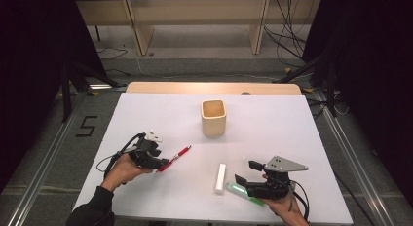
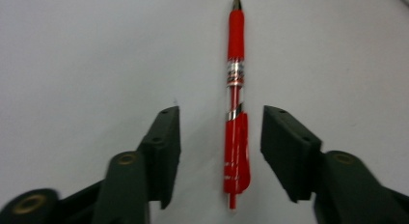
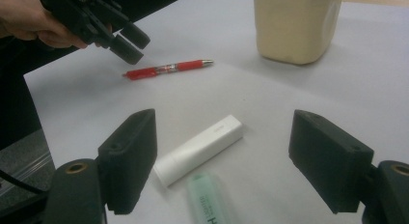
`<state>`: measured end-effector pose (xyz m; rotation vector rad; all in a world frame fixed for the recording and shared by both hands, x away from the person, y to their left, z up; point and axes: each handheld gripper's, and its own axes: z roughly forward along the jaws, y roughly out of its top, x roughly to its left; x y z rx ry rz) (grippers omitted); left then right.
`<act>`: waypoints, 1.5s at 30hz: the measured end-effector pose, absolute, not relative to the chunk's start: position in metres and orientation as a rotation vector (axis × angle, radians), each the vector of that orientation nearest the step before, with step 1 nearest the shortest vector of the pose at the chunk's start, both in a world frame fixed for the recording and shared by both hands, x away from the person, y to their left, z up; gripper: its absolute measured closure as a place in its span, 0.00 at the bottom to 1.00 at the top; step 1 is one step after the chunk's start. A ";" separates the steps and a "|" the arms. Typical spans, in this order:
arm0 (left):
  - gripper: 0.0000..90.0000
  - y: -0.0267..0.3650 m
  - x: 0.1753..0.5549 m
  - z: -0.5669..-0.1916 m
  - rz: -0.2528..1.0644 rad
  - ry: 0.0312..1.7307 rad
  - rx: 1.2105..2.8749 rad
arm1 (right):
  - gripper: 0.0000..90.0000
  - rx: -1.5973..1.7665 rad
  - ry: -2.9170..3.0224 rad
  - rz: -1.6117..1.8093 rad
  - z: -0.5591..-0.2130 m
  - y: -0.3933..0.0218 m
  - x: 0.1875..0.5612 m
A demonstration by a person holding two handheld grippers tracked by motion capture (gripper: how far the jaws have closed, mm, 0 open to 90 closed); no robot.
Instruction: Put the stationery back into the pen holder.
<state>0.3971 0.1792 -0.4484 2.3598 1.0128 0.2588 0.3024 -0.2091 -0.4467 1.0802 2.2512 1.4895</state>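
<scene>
Pen (image 1: 174, 158), red and slim, lies flat on the white table (image 1: 146, 119), well short of the tan cup (image 1: 214, 117). High view: your left gripper (image 1: 164, 163) sits at the pen's near end, but the hand and gripper body cover that end, so you cannot read the jaw gap from here. Your right gripper (image 1: 242, 172) rests near the table's front edge, jaws apart, just beside a white stick (image 1: 221, 178) and over a green marker (image 1: 243, 193) that it partly covers.

Left gripper view: the pen (image 2: 236, 108) lies lengthwise between your two open jaws, touching neither; its tip points away from you and the clip end lies nearest. Judge it light, stiff and smooth, likely to roll or slide on the bare table. Take hold across the thicker clip end, where the jaws already stand. The motion blur at the lower left softens the gripper's body.

Right gripper view: your right gripper (image 3: 222, 151) stands wide open, holding nothing. The white stick (image 3: 202, 147) lies between its jaws, and the green marker (image 3: 210, 202) is cut off by the bottom edge. Farther off, the pen (image 3: 166, 68) rests just below the left gripper (image 3: 123, 43); the cup (image 3: 296, 23) is cropped at the top, so its inside stays hidden.
</scene>
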 end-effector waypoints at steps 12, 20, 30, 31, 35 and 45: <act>0.28 0.158 0.410 -0.449 0.217 1.042 2.393 | 0.29 1.079 2.254 1.493 -0.447 -0.209 0.303; 0.39 0.149 0.419 -0.455 0.209 1.040 2.445 | 0.29 1.081 2.257 1.494 -0.447 -0.209 0.303; 0.61 0.142 0.426 -0.459 0.176 1.017 2.508 | 0.29 1.080 2.261 1.492 -0.448 -0.208 0.303; 0.64 0.141 0.426 -0.459 0.172 1.018 2.511 | 0.29 1.081 2.262 1.491 -0.448 -0.208 0.303; 0.71 0.139 0.427 -0.458 0.164 1.030 2.520 | 0.29 1.080 2.264 1.490 -0.448 -0.208 0.303; 0.80 0.136 0.430 -0.464 0.145 1.049 2.541 | 0.29 1.080 2.263 1.491 -0.448 -0.207 0.303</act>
